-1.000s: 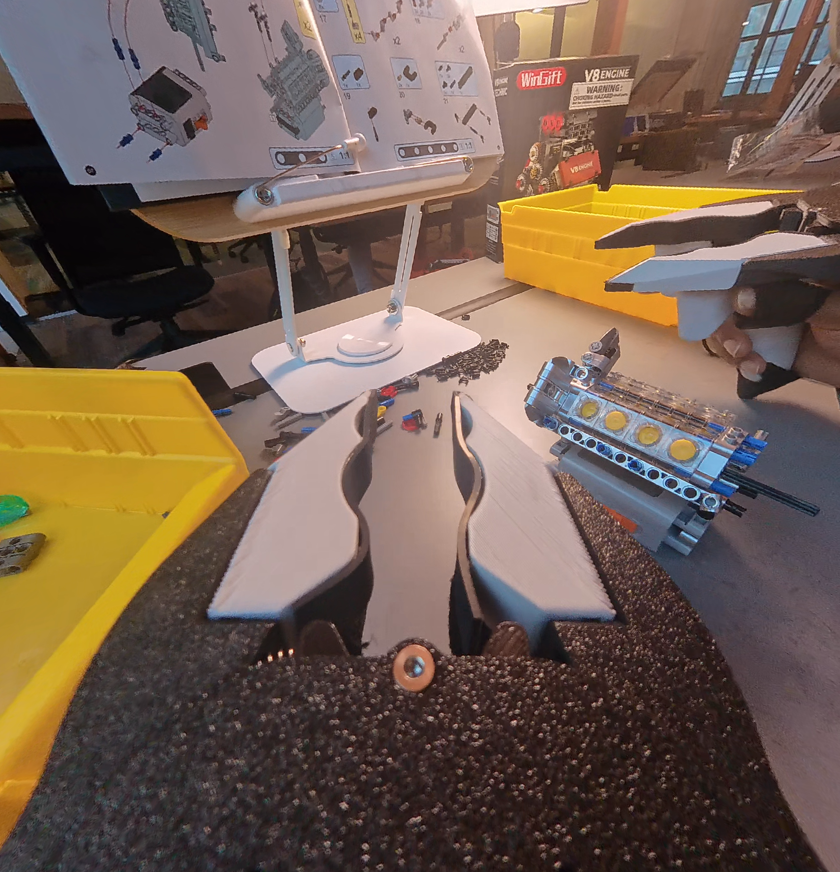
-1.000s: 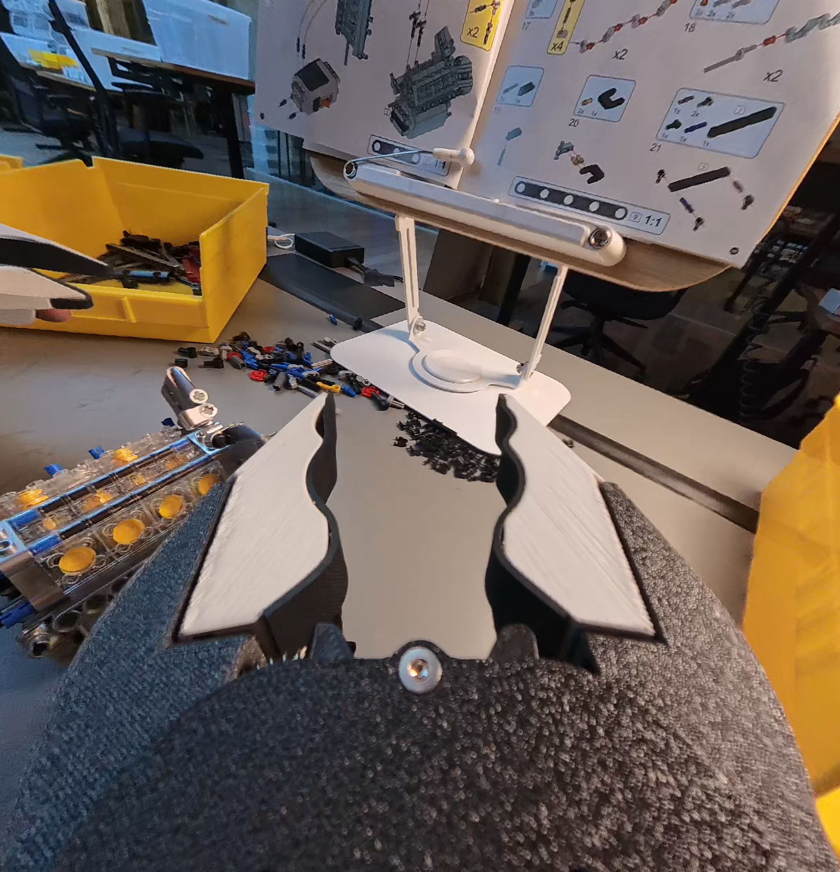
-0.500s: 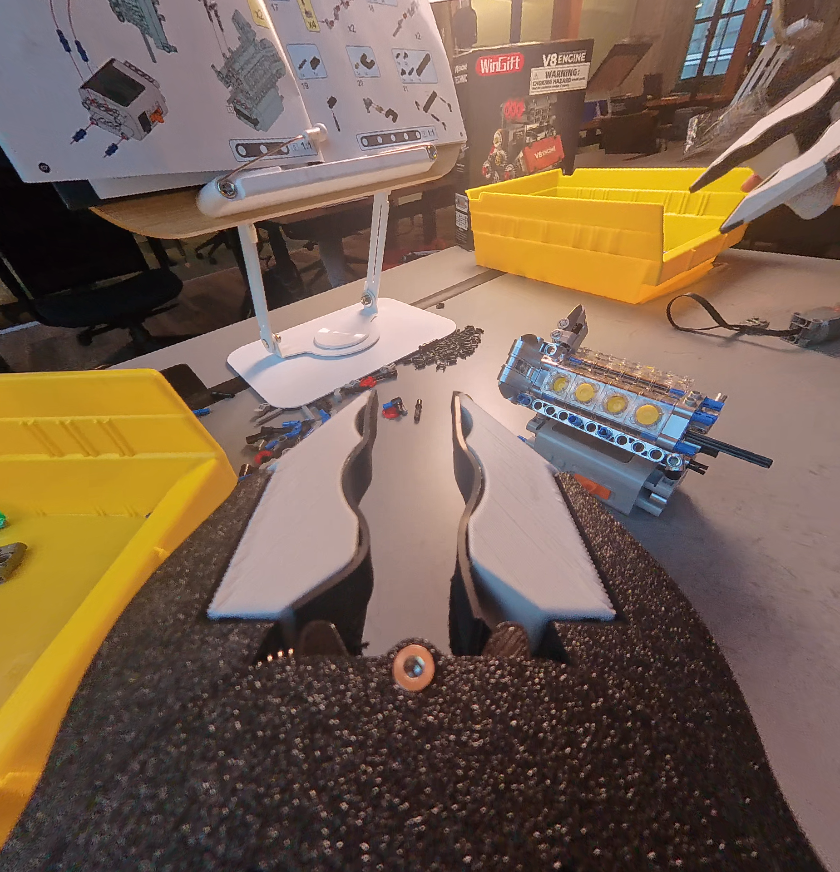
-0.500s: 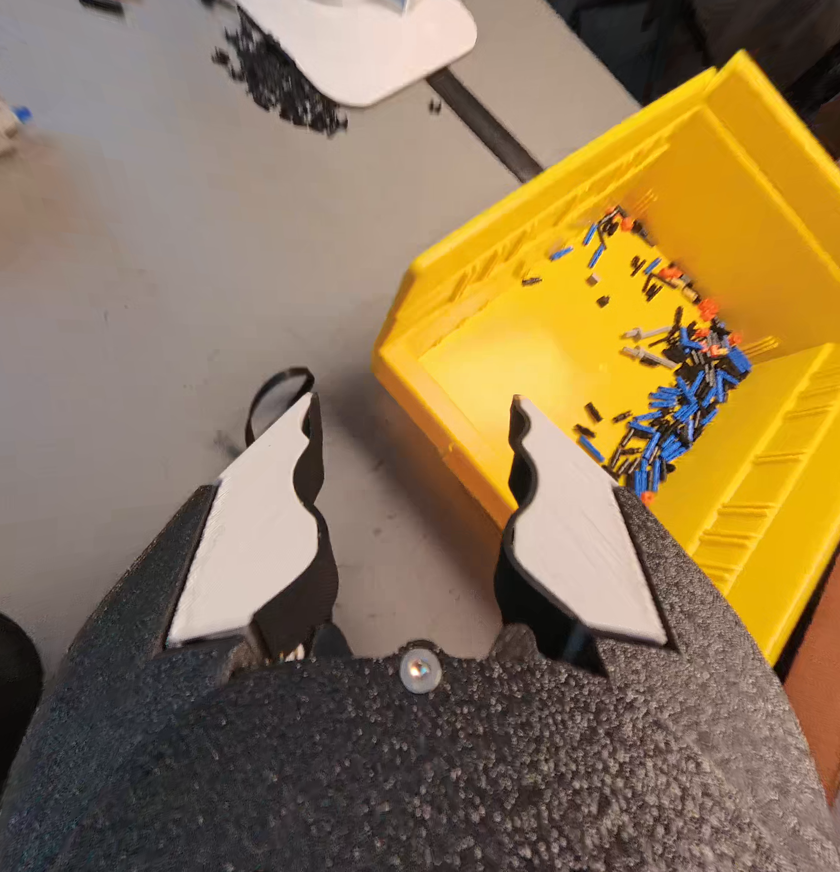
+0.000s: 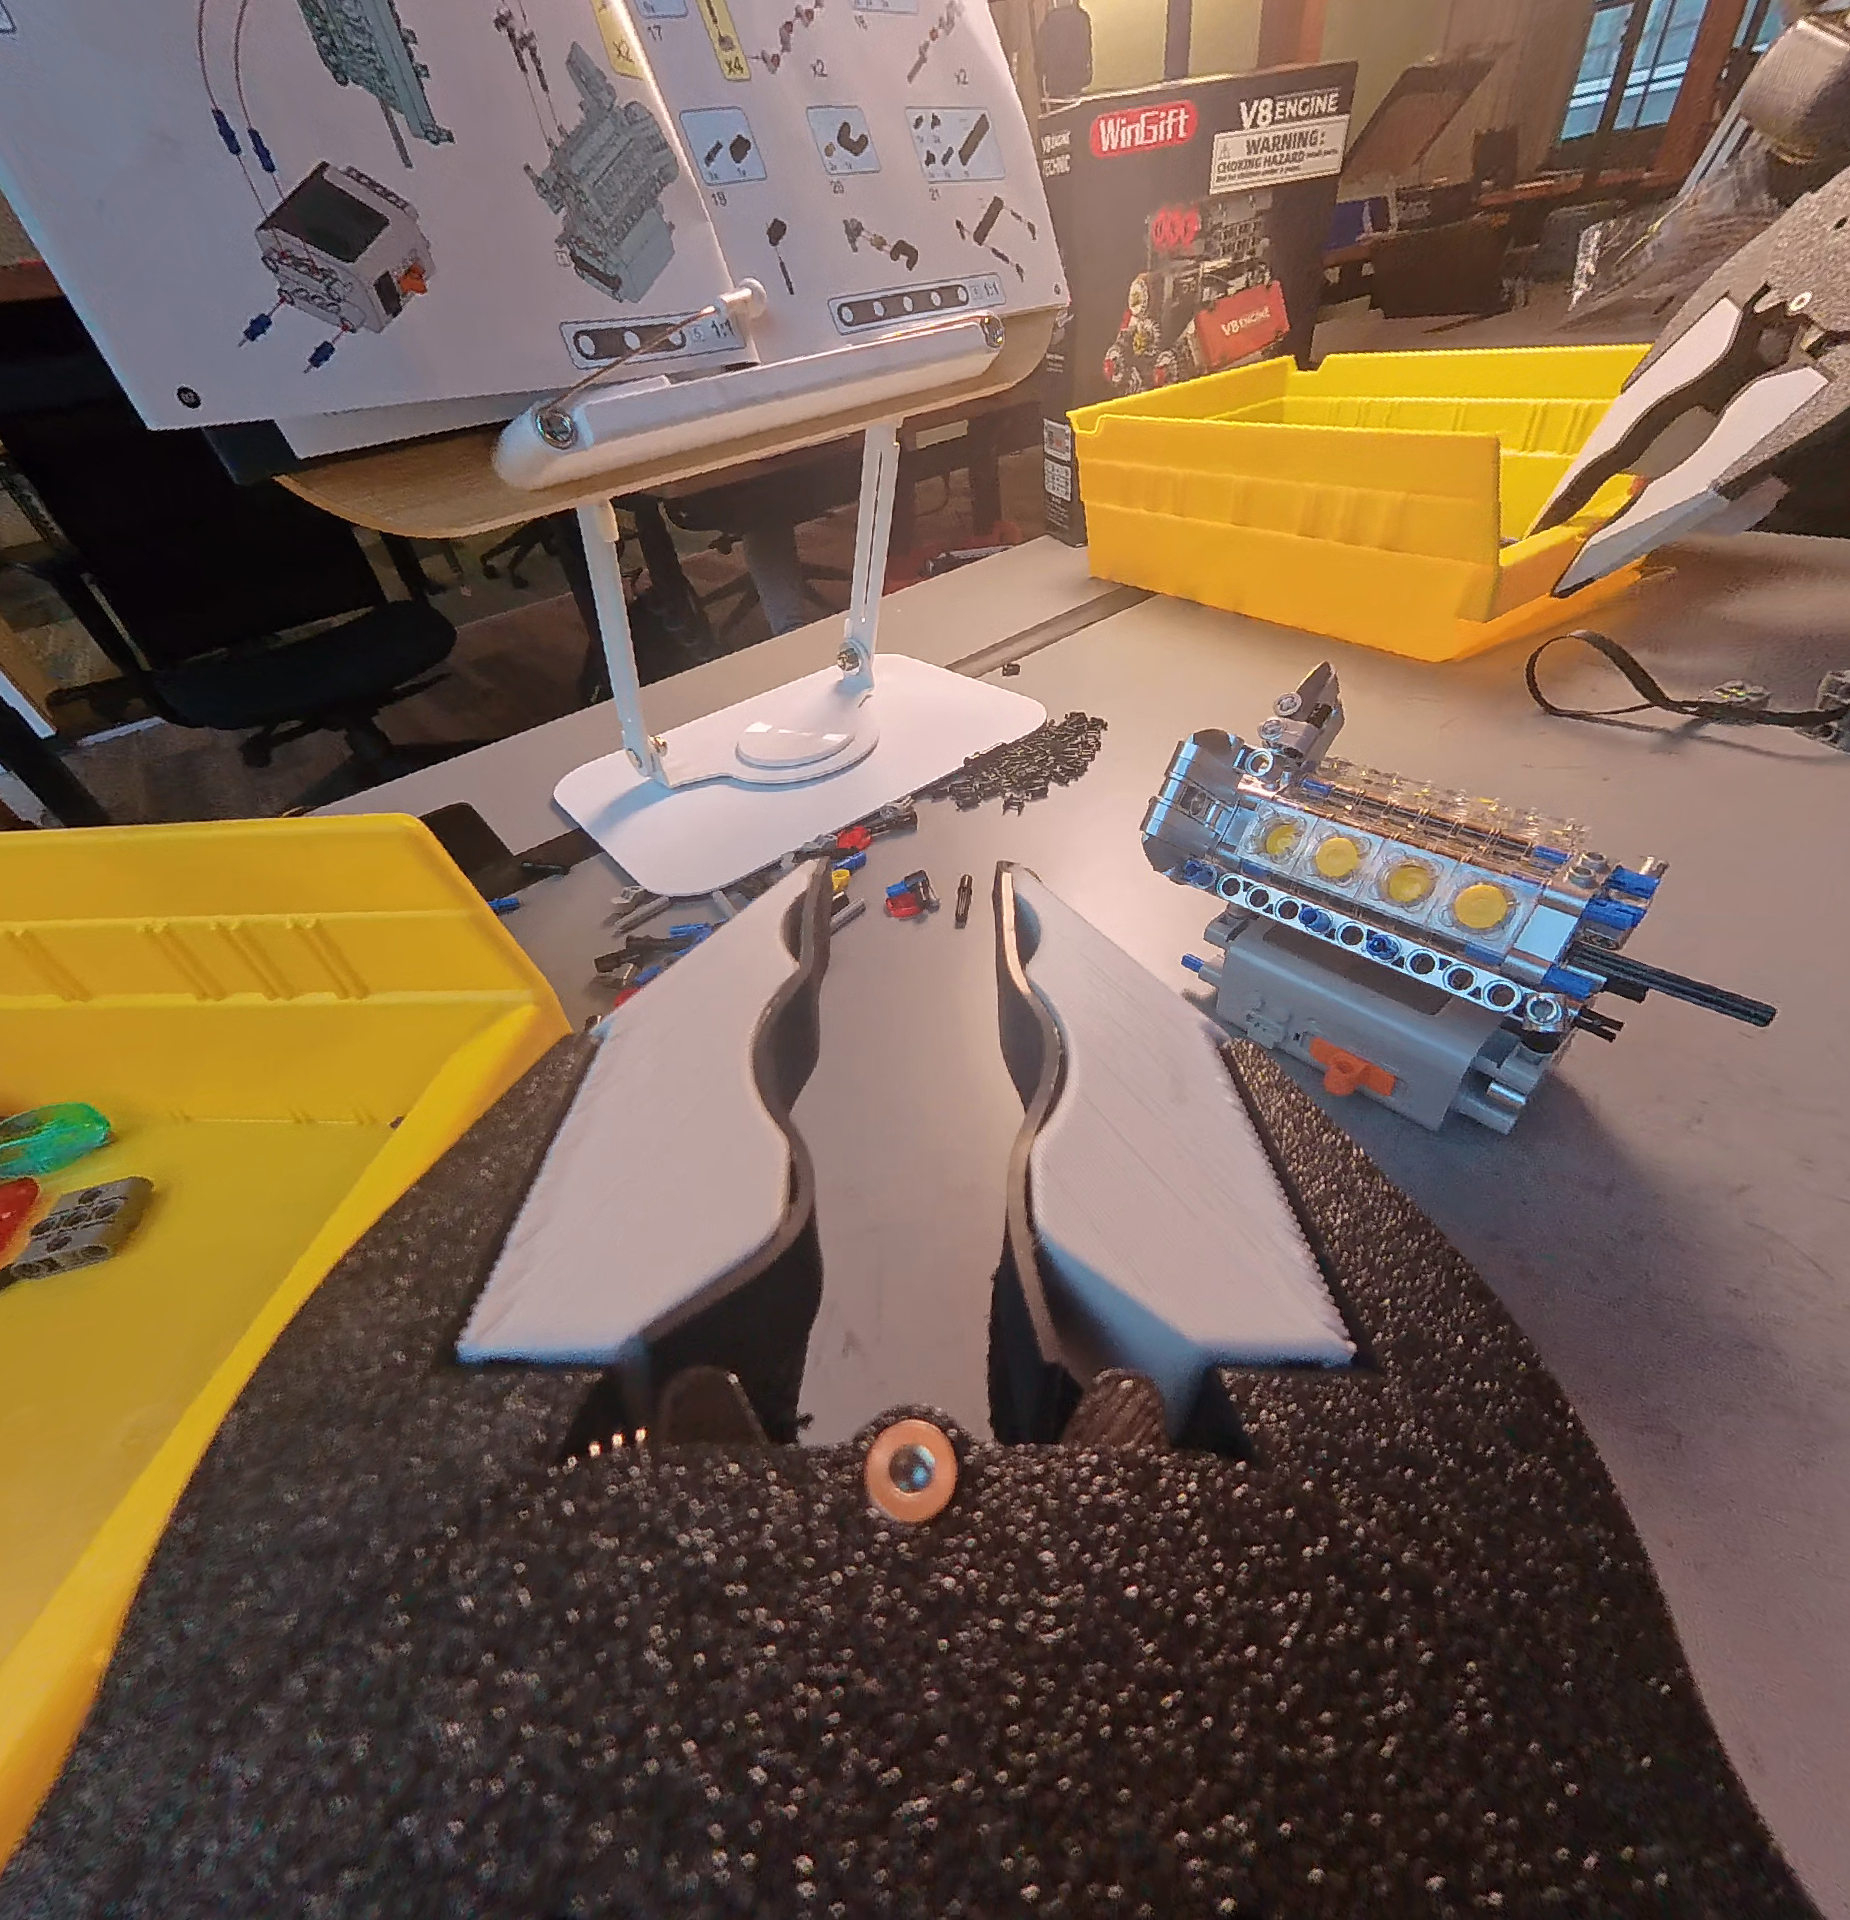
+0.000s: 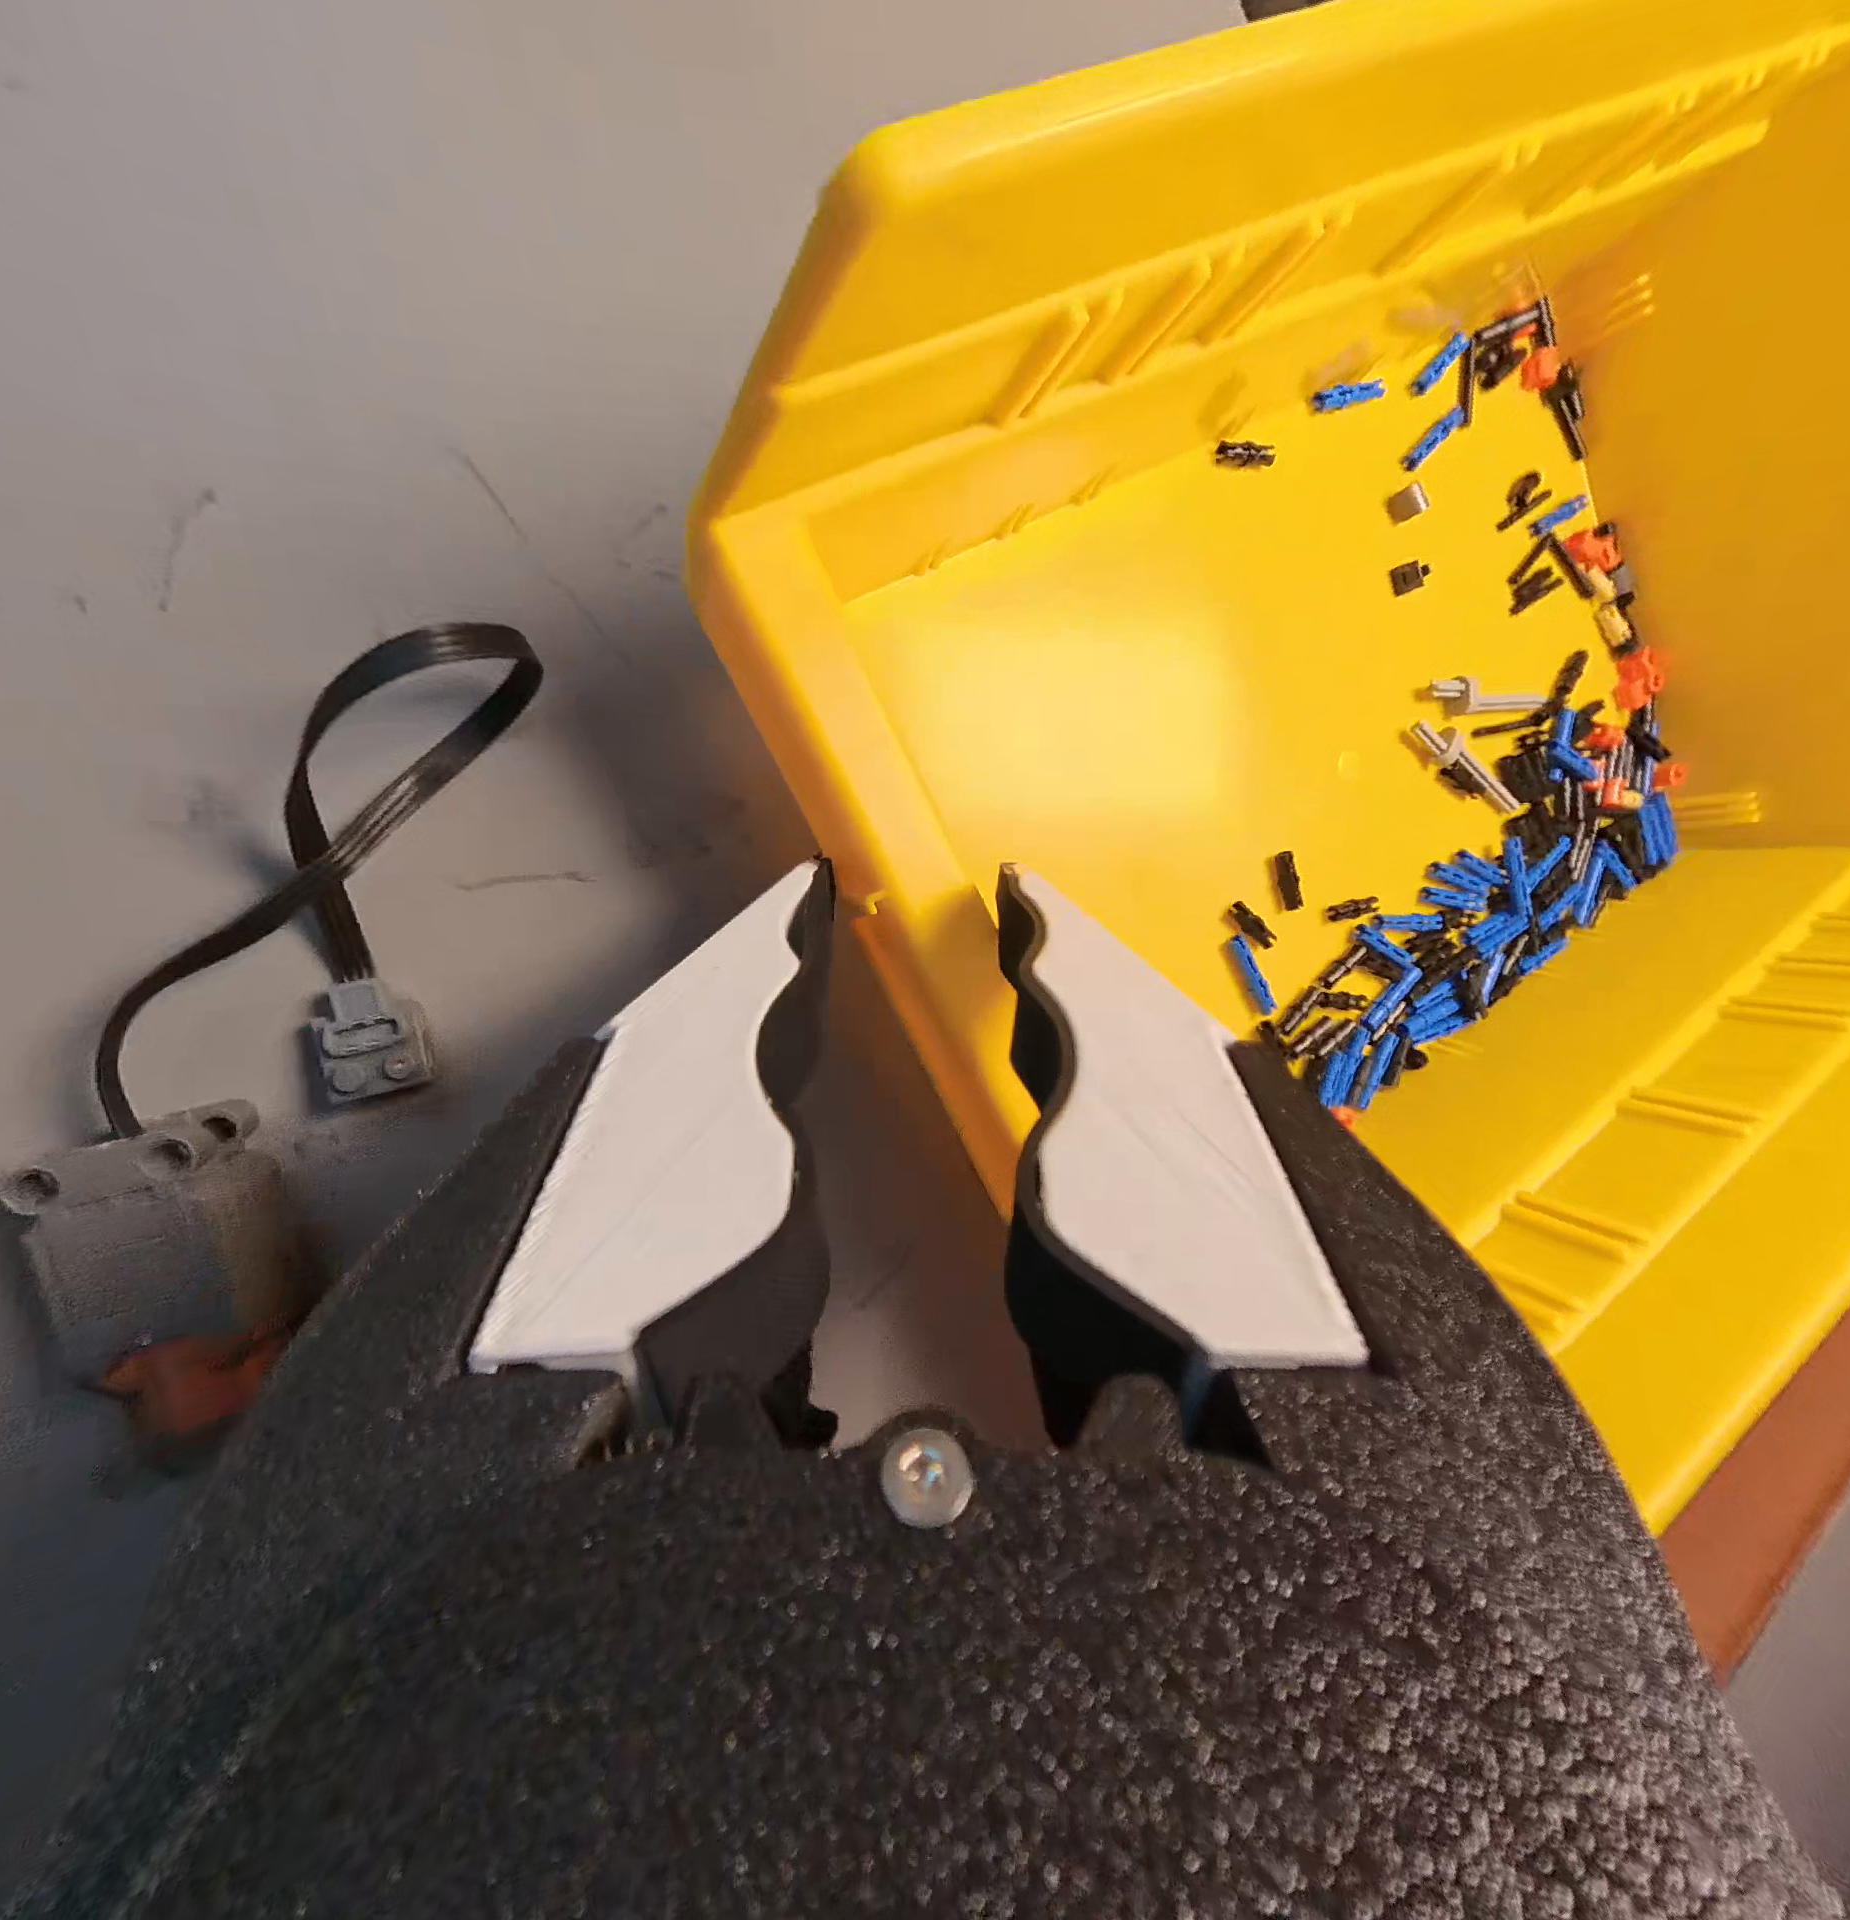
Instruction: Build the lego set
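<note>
Yellow bin (image 6: 900,790) rim prob. blocking R gripper (image 6: 910,883)

Workshop-like office: grey table (image 5: 1679,1195), yellow parts bins (image 5: 1285,488), instruction booklet on stand (image 5: 755,395), half-built brick engine model (image 5: 1388,904), office chairs behind.

Left tool (image 5: 910,883) open over counter (image 5: 1523,1299), empty; engine model (image 5: 1409,925) right, loose pins (image 5: 910,899) ahead, yellow bin (image 5: 225,987) left.

Warm, amber light falls across both views from the upper right, with windows (image 5: 1648,73) glowing in the distance. The left wrist view is sharp, though wide-angle bending curves its edges. The right wrist view is smeared by motion blur; glare pools on the yellow bin (image 6: 1056,686) floor, and soft shadows lie on the grey table (image 6: 277,312).
</note>
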Motion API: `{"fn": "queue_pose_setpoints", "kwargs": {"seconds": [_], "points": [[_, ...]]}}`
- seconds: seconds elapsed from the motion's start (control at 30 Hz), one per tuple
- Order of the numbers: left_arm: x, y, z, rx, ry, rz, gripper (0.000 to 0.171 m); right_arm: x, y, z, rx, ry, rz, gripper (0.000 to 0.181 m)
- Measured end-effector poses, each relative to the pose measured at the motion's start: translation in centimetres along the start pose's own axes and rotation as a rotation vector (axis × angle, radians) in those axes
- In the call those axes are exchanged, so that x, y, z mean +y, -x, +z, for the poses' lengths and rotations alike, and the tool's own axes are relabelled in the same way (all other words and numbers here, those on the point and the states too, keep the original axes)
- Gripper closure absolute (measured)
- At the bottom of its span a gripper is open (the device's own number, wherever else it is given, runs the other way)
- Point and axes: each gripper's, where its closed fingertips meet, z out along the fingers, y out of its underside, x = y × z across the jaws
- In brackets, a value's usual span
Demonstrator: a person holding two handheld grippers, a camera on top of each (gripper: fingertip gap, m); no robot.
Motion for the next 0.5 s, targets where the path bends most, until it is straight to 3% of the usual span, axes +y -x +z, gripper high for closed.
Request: {"fn": "queue_pose_setpoints", "kwargs": {"seconds": [0.33,0.5], "points": [[-0.5,-0.1,-0.2,0.011,-0.015,-0.01,0.142,-4.8,5.1,0.2,-0.006,-0.074,-0.157,0.157],[-0.6,0.1,-0.4,0.004,-0.016,-0.039,0.142,-6.7,7.1,-0.9,-0.091,-0.183,-0.115,0.159]]}}
